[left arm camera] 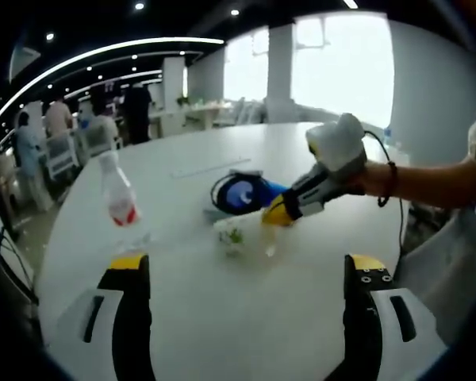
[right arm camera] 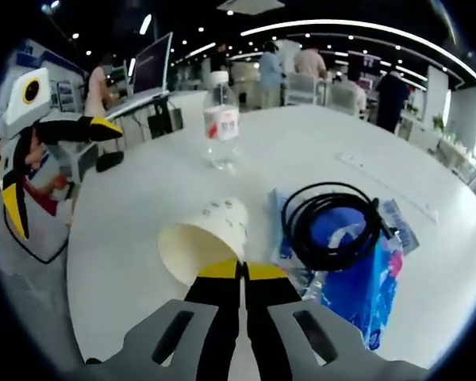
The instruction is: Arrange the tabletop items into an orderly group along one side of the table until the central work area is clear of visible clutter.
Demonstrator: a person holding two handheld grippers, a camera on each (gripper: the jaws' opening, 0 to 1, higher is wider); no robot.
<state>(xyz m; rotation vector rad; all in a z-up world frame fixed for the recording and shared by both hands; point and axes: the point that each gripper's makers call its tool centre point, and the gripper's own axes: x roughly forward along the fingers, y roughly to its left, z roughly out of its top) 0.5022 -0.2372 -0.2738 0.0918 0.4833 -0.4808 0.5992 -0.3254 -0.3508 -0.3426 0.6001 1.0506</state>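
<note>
With jaws pressed together at the rim of the tipped paper cup (right arm camera: 206,238), the right gripper (right arm camera: 241,274) should push it slowly; the left gripper (left arm camera: 246,270) hangs spread above the tabletop (left arm camera: 222,333).

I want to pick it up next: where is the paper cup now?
In the right gripper view, the paper cup lies on its side just beyond the right gripper, left of the blue packet and its coiled black cable.

Left gripper view: farther back, facing windows. Right gripper view: close, low, facing room. Shared: bottle (left arm camera: 119,193), cup (right arm camera: 204,239).
</note>
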